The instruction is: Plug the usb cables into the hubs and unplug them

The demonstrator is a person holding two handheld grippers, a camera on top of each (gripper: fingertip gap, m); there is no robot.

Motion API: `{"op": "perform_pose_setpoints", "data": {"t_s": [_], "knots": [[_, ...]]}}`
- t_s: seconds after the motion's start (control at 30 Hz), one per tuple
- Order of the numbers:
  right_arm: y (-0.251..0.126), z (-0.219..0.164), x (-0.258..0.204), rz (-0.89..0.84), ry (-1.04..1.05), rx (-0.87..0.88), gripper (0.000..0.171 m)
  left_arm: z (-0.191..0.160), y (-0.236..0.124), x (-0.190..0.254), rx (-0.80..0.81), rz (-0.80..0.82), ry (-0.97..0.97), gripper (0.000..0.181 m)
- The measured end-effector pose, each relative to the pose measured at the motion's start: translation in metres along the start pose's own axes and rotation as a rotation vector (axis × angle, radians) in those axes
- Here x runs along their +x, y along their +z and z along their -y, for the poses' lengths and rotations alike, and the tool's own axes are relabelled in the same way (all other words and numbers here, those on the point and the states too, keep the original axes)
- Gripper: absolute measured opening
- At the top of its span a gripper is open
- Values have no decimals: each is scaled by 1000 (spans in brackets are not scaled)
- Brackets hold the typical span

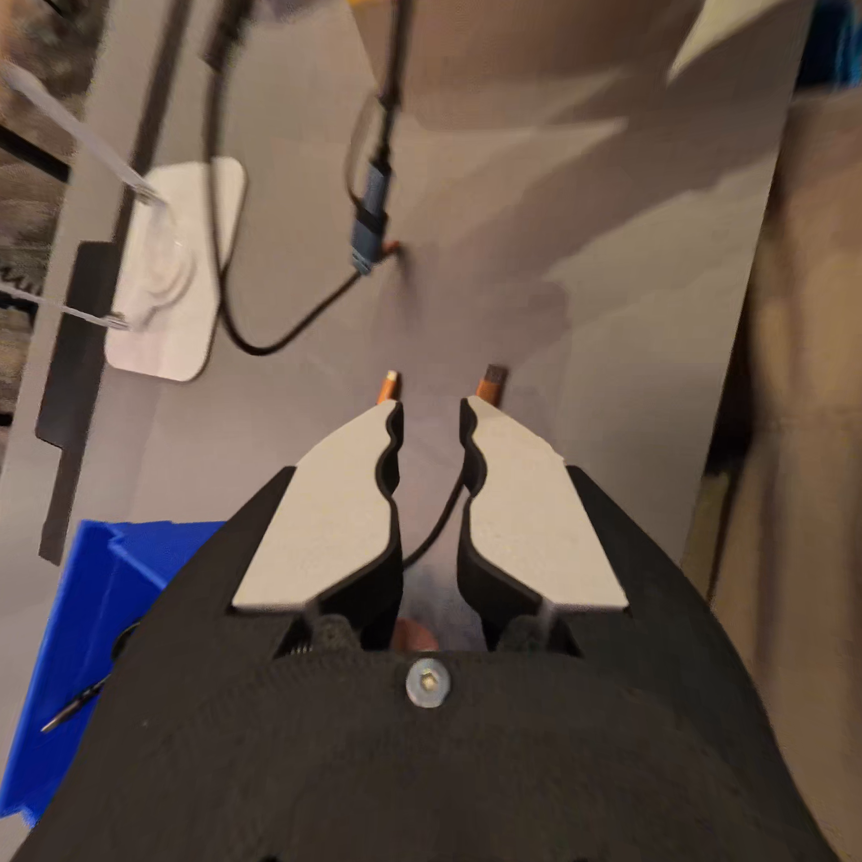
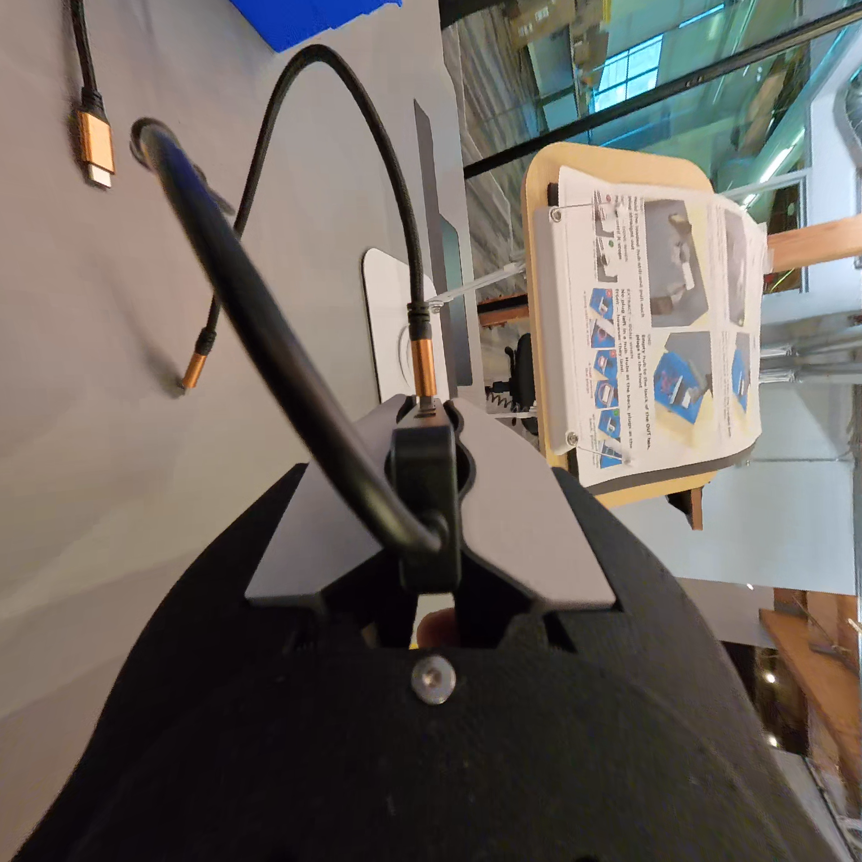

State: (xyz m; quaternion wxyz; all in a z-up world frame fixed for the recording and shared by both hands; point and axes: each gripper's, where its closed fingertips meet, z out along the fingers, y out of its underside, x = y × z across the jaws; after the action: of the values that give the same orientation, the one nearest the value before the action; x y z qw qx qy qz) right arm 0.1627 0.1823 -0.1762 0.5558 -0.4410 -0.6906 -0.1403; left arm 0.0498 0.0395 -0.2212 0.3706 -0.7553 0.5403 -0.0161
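Left view: left tool (image 1: 431, 410) parted, gripping nothing, above grey surface (image 1: 536, 261). Two copper plugs (image 1: 389, 386) (image 1: 490, 380) peeking past the fingertips, pointing away. Blue-grey hub (image 1: 371, 217) farther off, long axis away from camera, blurred. Blue bin (image 1: 112, 606) cut off, contents hidden.

Right view: right tool (image 2: 427, 406) clamped on black hub (image 2: 424, 490), long axis along the fingers. Copper plug (image 2: 423, 368) seated in its far end. Loose plugs (image 2: 95, 142) (image 2: 193, 371) on surface (image 2: 56, 420).
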Motion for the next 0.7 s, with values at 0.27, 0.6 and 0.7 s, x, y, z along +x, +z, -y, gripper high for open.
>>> {"op": "perform_pose_setpoints", "data": {"t_s": [0.27, 0.6, 0.7], "knots": [[-1, 16, -8, 21, -39, 28, 12, -32, 55, 22, -350, 58, 219, 20], [-2, 20, -10, 33, -38, 49, 12, -50, 83, 25, -474, 0, 155, 11], [-4, 19, -6, 24, -24, 49, 12, -50, 83, 22, -441, 7, 134, 5]]}}
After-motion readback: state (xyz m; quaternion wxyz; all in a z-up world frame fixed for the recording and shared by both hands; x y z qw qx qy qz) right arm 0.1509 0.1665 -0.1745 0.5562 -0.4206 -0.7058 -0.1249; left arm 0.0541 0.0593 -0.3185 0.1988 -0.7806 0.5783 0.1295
